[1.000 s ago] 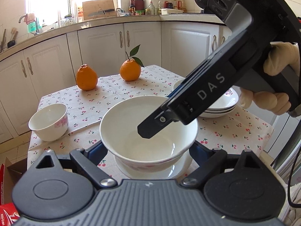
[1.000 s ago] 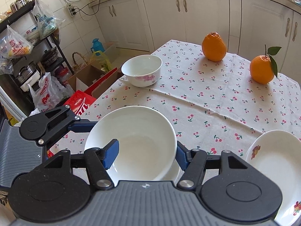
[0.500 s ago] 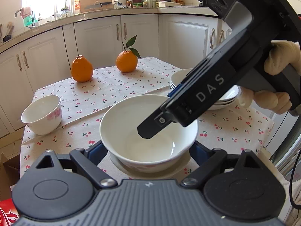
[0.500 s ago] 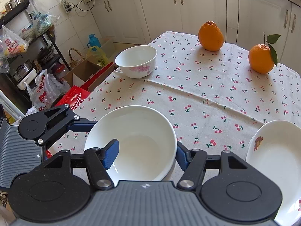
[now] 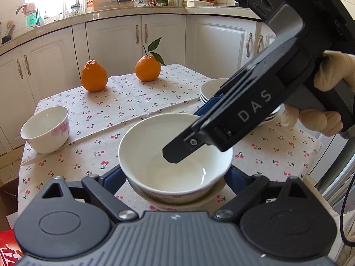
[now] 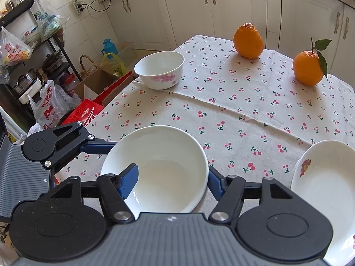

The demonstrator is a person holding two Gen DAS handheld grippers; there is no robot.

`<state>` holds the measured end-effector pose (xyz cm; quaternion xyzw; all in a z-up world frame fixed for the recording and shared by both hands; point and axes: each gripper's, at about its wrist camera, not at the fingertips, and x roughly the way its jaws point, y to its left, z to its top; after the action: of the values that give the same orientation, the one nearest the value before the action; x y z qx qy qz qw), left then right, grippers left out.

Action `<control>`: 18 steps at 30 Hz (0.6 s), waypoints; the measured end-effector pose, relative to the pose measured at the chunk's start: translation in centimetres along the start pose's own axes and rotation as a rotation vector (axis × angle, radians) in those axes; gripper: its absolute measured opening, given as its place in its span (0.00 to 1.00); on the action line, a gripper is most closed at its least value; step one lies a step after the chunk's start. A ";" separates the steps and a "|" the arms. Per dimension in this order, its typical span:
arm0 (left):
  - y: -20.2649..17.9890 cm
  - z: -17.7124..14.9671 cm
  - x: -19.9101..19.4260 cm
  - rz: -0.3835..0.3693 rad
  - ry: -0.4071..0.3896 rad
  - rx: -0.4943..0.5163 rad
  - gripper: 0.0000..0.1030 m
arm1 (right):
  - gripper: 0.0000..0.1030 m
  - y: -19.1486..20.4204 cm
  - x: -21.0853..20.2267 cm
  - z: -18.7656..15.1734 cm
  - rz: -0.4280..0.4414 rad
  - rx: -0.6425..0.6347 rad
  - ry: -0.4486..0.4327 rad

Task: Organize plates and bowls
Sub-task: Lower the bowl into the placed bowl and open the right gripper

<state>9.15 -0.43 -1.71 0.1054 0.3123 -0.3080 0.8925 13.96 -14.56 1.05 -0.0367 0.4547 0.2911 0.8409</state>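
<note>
The bowl (image 5: 175, 155) is sitting on a plate (image 5: 213, 200) at the near edge of the tabletop (image 5: 133, 102), between the blue pads of both tools. The left hand-held gripper (image 5: 175, 177) is straddling it low down, its jaws opening and its pads standing just off the bowl's sides. The right hand-held gripper (image 6: 170, 177) is reaching over the rim, one finger (image 6: 127, 182) inside the bowl and the other outside its right wall; its jaws are opening too, and neither pad is pressing on the wall. A gloved hand (image 5: 319, 110) is holding that tool's grip at the right. Just right of the bowl, a stack of plates (image 6: 328, 190) is lying near the tabletop's edge. Farther off to the left, a small bowl (image 6: 159, 69) with pink flowers is standing by the left edge. At the far side, two oranges are resting well apart: a bumpy one (image 6: 248, 41) on the left, a leafy one (image 6: 308, 67) on the right.
</note>
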 end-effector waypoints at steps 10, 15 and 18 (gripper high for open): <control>0.0 -0.5 -0.8 0.022 -0.016 0.019 0.95 | 0.92 0.6 -0.7 -0.1 -0.030 -0.033 -0.035; 0.6 -1.0 -2.3 0.039 -0.027 0.000 0.96 | 1.00 0.8 -1.4 0.3 -0.031 -0.051 -0.066; 1.5 -1.2 -3.5 0.028 -0.046 -0.034 0.96 | 1.00 1.2 -1.4 0.8 -0.039 -0.067 -0.067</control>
<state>7.31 2.90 -0.45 0.0875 0.2956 -0.2925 0.9052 13.36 -13.96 2.86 -0.0640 0.4155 0.2906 0.8595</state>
